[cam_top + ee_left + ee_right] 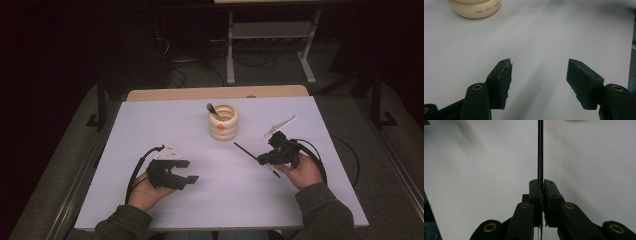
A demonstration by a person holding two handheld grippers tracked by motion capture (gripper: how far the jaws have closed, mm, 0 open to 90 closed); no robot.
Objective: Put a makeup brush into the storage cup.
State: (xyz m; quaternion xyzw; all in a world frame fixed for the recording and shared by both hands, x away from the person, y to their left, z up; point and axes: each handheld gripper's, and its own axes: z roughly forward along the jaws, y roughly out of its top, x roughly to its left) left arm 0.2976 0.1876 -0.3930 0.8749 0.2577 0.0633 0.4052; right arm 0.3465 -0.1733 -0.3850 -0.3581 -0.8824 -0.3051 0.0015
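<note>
A cream ribbed holder [223,122] stands at the table's middle back, with a dark-handled utensil [214,110] sticking out of it. Its base [474,7] appears at the top left of the left gripper view. My right gripper [262,160] is at the right, shut on a thin black rod [247,151] that points up-left toward the holder; in the right gripper view the black rod [540,150] runs straight up from between the closed jaws. My left gripper [186,171] rests low at the left, open, nothing between its pads [506,77].
The white table top [165,120] has a wooden strip along its far edge. Beyond it a metal stand [270,45] and cables lie on the dark floor. Both forearms in olive sleeves come in from the near edge.
</note>
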